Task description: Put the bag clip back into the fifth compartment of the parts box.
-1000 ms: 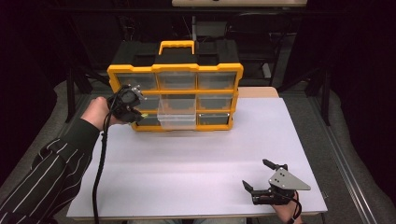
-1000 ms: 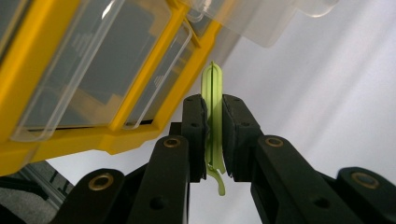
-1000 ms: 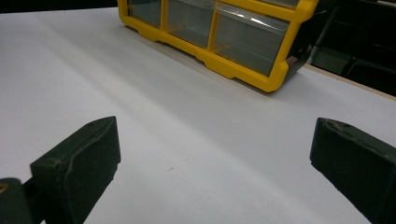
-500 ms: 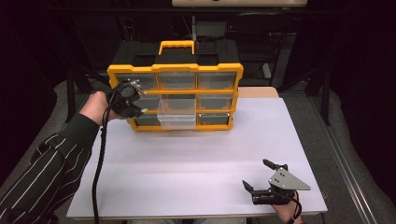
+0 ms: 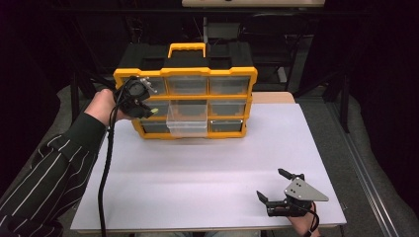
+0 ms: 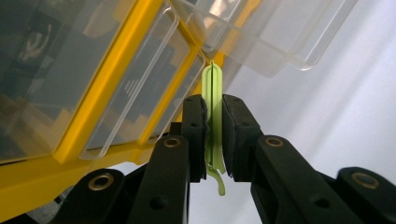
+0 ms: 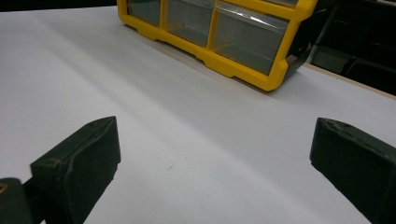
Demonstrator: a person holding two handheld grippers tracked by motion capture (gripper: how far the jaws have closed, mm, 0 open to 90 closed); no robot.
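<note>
High view: my left gripper [image 5: 148,109] has risen slightly along the organizer [image 5: 185,103] face, nearing the open drawer [image 5: 187,120]. Its fingers [image 6: 194,135] pinch a green clip [image 6: 214,116]; I judge insertion next. Right gripper [image 5: 276,190] rests spread on the tabletop [image 5: 197,173].

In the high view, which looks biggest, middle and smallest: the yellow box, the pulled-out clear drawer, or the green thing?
1. Yellow box, biggest.
2. Clear drawer, sticking out of its middle.
3. Green thing, a tiny sliver pinched in the left tongs.
The box sits farther from the camera, yet looks biggest anyway.
</note>
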